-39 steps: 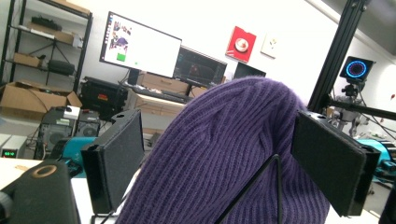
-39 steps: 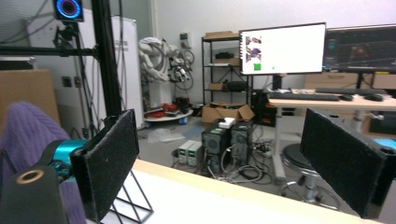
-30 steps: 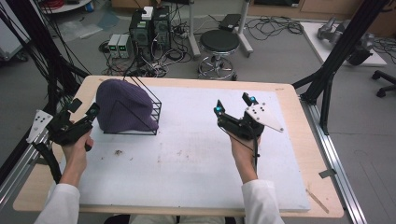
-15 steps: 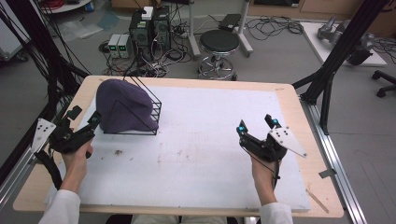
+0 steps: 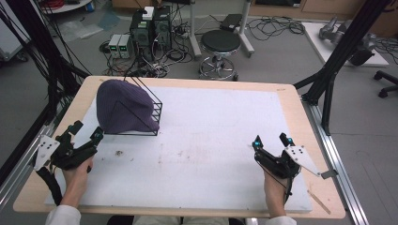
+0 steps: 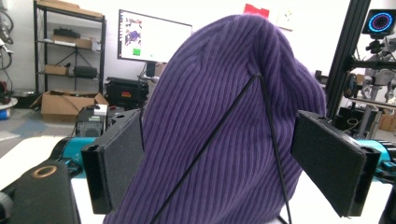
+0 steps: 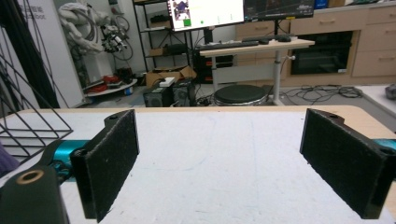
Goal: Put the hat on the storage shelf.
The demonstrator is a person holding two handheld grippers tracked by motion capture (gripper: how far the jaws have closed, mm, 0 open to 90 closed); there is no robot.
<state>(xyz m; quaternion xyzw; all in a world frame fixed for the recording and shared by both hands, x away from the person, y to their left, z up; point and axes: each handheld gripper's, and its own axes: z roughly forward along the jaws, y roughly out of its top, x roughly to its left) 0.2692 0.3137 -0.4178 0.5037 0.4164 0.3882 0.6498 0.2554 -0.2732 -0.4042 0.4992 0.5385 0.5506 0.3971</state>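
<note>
Purple beanie (image 5: 123,107) draped over wire rack (image 5: 149,108), hiding its frame, both grippers (image 5: 85,134) (image 5: 271,140) spread wide, empty.

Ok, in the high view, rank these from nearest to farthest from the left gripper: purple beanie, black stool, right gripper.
1. Purple beanie: on the wire rack, just ahead of the left gripper.
2. Right gripper: across the table, near its right edge.
3. Black stool: on the floor beyond the table's far edge.

One purple knit beanie (image 5: 123,107), draped over one black wire rack (image 5: 151,108). One desk (image 5: 291,99) with one white mat (image 5: 211,145) on top. Two tongs: left tongs (image 5: 85,133), right tongs (image 5: 271,139). Two hands holding them. One round stool (image 5: 220,43) behind the desk.
</note>
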